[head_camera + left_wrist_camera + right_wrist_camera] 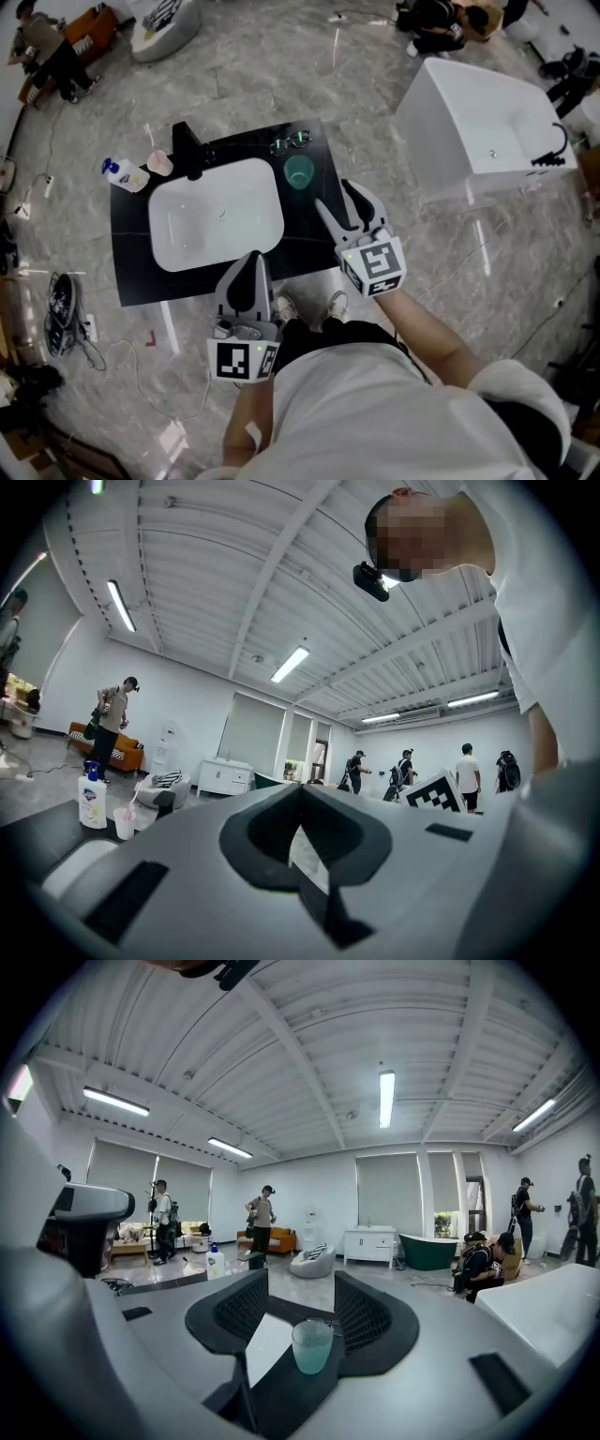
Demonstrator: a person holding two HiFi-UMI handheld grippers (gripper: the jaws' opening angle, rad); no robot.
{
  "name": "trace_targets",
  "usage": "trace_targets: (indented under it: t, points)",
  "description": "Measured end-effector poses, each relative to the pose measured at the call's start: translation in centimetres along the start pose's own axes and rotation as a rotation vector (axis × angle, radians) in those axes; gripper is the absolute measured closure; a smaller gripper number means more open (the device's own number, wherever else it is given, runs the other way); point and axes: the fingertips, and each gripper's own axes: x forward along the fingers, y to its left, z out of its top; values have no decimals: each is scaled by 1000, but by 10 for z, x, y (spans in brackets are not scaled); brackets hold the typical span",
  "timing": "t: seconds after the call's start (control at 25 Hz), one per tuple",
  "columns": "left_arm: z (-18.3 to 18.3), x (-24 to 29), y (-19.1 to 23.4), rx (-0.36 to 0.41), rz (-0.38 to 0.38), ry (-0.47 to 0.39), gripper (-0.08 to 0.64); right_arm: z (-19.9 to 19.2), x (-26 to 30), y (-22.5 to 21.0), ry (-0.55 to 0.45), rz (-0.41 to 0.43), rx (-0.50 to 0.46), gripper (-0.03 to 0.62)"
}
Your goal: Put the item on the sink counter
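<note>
Black surface (131, 253) around the white basin (216, 217) carries the green cup (299, 172), upright, just ahead of the right tool (335, 197), whose jaws stand apart, holding nothing. Left tool (251, 264) is closed, empty.

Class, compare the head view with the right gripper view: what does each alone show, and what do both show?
Only the head view: the person's shoes and the marker cube on the right gripper. Only the right gripper view: ceiling lights and a green bathtub. Both: the green cup, standing clear ahead of that gripper's open jaws, the bottle and the white bathtub.
</note>
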Motion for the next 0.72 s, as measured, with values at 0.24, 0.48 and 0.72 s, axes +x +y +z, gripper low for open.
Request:
trace_targets:
  t: [0.24,0.48,0.72]
  points:
    - [2,-6,7,5,8,1,558,5,1,4,-10,-7,-3,377]
    - [0,-12,14,3,11,2,558,9,2,14,-25,0,-11,379]
    - [10,-15,15,10,-9,-20,558,29,-3,21,-59,-15,-40,390]
